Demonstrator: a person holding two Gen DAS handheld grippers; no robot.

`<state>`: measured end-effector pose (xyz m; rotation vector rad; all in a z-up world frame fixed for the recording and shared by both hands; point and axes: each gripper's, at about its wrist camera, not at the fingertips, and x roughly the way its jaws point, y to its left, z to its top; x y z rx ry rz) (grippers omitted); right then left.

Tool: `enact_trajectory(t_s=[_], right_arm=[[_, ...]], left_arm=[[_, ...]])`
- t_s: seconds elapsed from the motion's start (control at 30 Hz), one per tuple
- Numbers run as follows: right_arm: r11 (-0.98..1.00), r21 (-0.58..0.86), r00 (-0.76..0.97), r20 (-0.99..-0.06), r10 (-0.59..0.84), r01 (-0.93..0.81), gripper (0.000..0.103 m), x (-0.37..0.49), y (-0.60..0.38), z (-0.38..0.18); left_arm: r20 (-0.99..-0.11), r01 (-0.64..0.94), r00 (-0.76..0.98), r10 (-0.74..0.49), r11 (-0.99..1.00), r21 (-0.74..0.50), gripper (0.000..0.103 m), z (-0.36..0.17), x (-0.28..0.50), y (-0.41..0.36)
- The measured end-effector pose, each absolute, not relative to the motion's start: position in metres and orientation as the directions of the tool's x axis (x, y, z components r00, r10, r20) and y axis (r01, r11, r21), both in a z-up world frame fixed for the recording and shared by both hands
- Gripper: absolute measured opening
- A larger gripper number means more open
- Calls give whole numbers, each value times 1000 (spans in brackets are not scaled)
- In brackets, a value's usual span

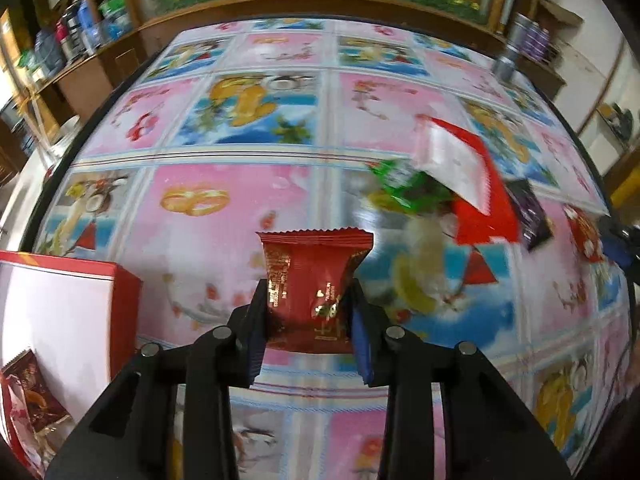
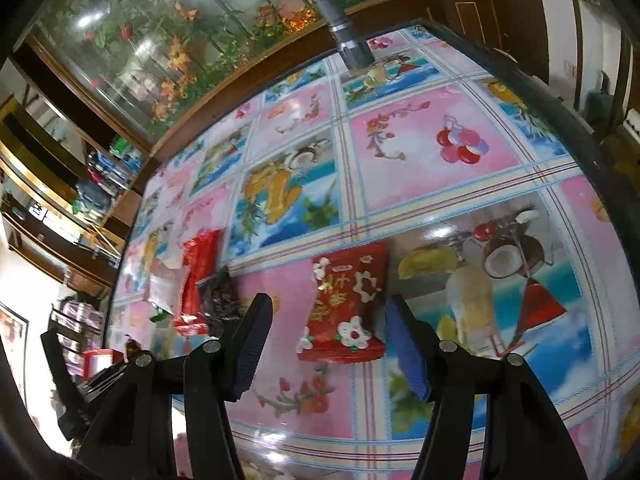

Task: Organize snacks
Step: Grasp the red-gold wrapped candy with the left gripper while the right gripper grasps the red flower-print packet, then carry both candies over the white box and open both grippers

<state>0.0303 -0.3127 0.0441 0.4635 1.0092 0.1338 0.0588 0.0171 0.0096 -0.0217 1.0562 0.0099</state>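
From the left wrist view, the left gripper [image 1: 308,312] has its fingers [image 1: 256,332] closed narrowly on a dark red snack packet [image 1: 316,284], the pads pressing its 2 sides just above the patterned worktop [image 1: 240,120]. At 9 o'clock from that packet stands a red box [image 1: 72,320] with a pale inside, and at least 1 brown-red packet [image 1: 28,396] shows in its near corner, so some sorting looks done. At 2 o'clock lies a loose pile of snacks [image 1: 460,188]: a green wrapper, a red and white pouch, a dark purple packet and something pale, all blurred. A grey metal cylinder [image 1: 508,52] stands far off at 1 o'clock near the worktop's edge. From the right wrist view, the right gripper [image 2: 328,340] hangs with its fingers [image 2: 408,348] moderately wide and holding nothing; a red flowered packet [image 2: 348,308] lies flat on the worktop between and just beyond them, not touched by either pad as far as I can tell. At 10 o'clock the same pile appears, with a red pouch [image 2: 198,280] and a dark packet [image 2: 220,292] side by side. Judging by this, the task is in an early-to-middle stretch: 1 packet is in hand for the box, and the flowered packet and the pile remain.
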Motion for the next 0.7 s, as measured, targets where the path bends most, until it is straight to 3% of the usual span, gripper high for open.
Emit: enact_trajectory(t_s=[0.27, 0.5, 0.7], right_arm=[[962, 258, 513, -840, 178, 90, 62, 32, -292, 35], [998, -53, 538, -841, -65, 38, 49, 26, -257, 31], [999, -17, 547, -836, -38, 43, 48, 21, -255, 34]], left_arm=[[-857, 18, 507, -86, 996, -89, 33, 13, 30, 3], [-833, 11, 546, -94, 994, -105, 33, 22, 0, 5], [-796, 26, 595, -109, 993, -116, 33, 45, -30, 16]])
